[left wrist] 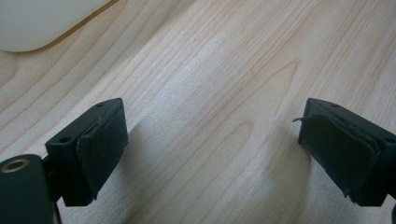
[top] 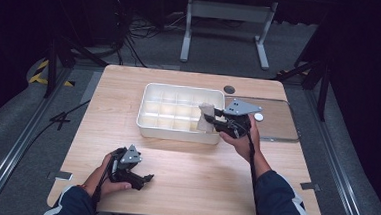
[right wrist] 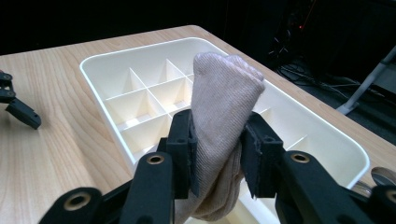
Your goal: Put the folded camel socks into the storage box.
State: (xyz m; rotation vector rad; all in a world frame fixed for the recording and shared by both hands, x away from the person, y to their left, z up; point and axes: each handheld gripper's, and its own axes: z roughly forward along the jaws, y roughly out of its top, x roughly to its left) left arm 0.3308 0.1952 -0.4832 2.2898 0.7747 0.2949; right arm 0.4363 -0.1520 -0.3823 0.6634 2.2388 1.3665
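Looking like a lab or recording studio: black curtains (top: 12, 36) surrounding a lone wooden counter (top: 183, 187), cables (top: 143, 29) trailing across grey floor (top: 6, 141).

Light wood tabletop (top: 185, 162) with a clear sheet (top: 277, 124) lying flat on its right side (small white disc (top: 259, 117) sits on it). Behind the table there's a white metal stand (top: 227, 19) and tangled cables (top: 143, 29) on the grey floor.
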